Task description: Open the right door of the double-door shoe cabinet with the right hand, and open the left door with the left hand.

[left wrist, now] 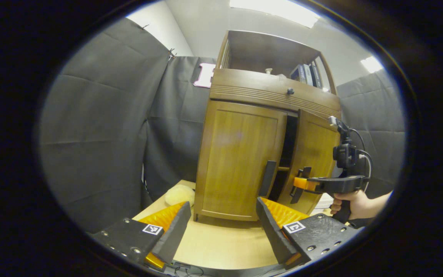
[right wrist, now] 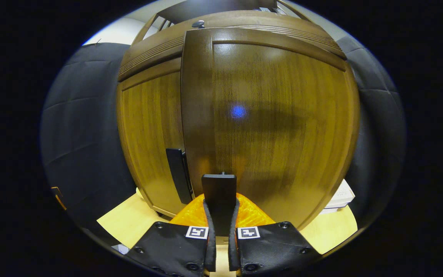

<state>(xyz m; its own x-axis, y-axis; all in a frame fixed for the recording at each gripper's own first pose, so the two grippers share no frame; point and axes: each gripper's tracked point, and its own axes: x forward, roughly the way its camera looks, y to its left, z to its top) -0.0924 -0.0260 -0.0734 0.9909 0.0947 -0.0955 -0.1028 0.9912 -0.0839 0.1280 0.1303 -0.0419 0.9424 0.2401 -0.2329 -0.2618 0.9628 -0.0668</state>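
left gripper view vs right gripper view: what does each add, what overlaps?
Left gripper view alone: the left gripper, jaws open, short of the closed left door; a hand holding the right gripper; books on the upper shelf. Right gripper view alone: jaws clamped on the right door's handle. Both: right door ajar, left door's handle, drawer knob.

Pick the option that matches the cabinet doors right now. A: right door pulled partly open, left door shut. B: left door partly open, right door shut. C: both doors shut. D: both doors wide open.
A: in the left gripper view the right door stands ajar with a dark gap beside it, its handle clamped in the right claw, while the left door sits flush.
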